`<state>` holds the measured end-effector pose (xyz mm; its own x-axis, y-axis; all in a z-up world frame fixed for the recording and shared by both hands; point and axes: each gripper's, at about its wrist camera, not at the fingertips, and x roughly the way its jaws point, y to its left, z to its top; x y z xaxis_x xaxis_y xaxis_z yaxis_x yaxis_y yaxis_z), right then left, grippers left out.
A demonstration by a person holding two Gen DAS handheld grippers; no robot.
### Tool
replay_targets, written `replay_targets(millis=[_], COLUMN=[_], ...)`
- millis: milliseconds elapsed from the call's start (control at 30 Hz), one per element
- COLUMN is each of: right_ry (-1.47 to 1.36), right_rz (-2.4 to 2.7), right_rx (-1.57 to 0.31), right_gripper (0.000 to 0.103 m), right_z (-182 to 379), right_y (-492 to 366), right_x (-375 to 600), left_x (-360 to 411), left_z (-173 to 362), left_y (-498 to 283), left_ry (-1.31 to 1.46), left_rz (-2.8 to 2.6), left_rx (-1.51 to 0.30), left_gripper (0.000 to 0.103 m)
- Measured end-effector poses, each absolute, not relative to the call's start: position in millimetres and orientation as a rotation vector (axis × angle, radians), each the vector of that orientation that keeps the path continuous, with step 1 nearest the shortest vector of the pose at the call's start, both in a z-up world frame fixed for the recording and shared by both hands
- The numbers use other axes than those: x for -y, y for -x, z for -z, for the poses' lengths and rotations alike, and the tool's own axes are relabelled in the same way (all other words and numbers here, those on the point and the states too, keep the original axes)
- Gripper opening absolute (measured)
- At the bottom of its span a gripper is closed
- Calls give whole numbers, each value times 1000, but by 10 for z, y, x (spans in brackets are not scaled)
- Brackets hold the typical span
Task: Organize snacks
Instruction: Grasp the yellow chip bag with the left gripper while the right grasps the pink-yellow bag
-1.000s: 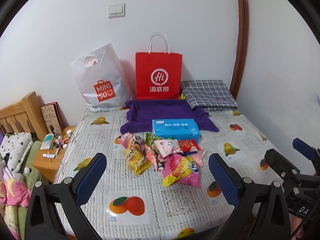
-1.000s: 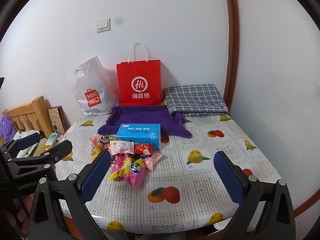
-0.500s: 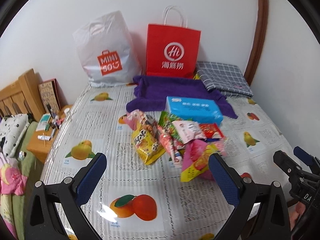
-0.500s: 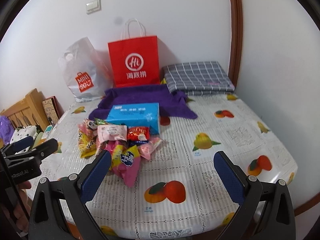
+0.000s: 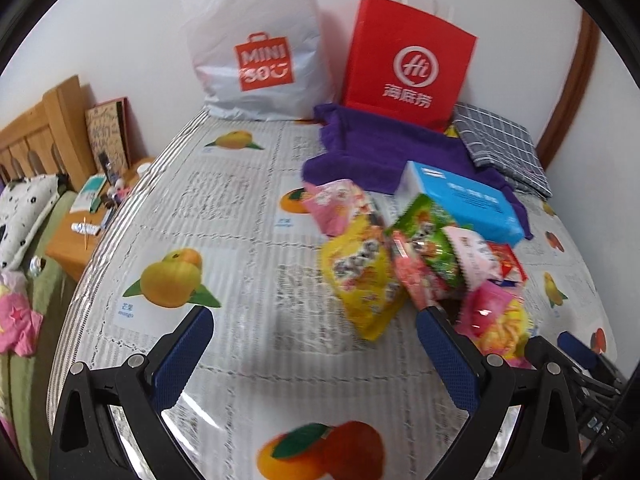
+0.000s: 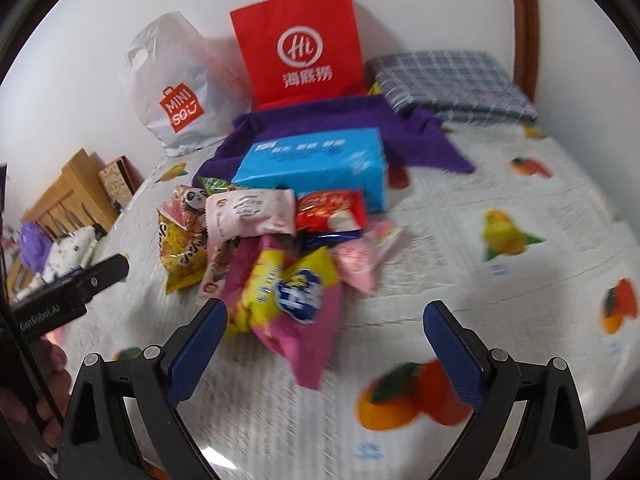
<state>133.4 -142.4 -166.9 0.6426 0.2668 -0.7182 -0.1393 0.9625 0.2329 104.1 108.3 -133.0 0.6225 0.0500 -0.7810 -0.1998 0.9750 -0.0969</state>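
Right wrist view: snack pile point(image 6: 276, 248) looms larger than a second ago, both grippers dropped toward it. Right gripper point(image 6: 324, 344) wide, jaws closing a little, nothing pinched; pink-yellow packet point(image 6: 288, 300) lies just ahead between fingers. Left gripper point(image 5: 316, 344) spread, empty, yellow packet point(image 5: 362, 284) just beyond. Pile sits mid-table on fruit-print cloth point(image 6: 500, 240), touching blue tissue box point(image 6: 316, 164). Sorting not begun; first pick looks imminent.
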Motion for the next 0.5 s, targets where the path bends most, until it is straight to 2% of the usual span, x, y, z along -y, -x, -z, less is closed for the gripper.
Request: replay_targets(millis=[133,400,500], right_ry=[-192,-137,-85], right_rz=[-239,-267,-248], right_rx=[-882,-907,-886], right_gripper=[87,57,56], right_z=[1834,1890,1806], right_y=[-1484,-1504,-1446], right_x=[1296,1210,1270], left_x=[-1187,-1074,-982], left_z=[1425,1527,1568], left_y=[-1073,-1270,-1386], left_ry=[213,234,220], left_rz=[-129,-66,-67], left_rx=[-896,-891,-901], left_gripper=[102,102,102])
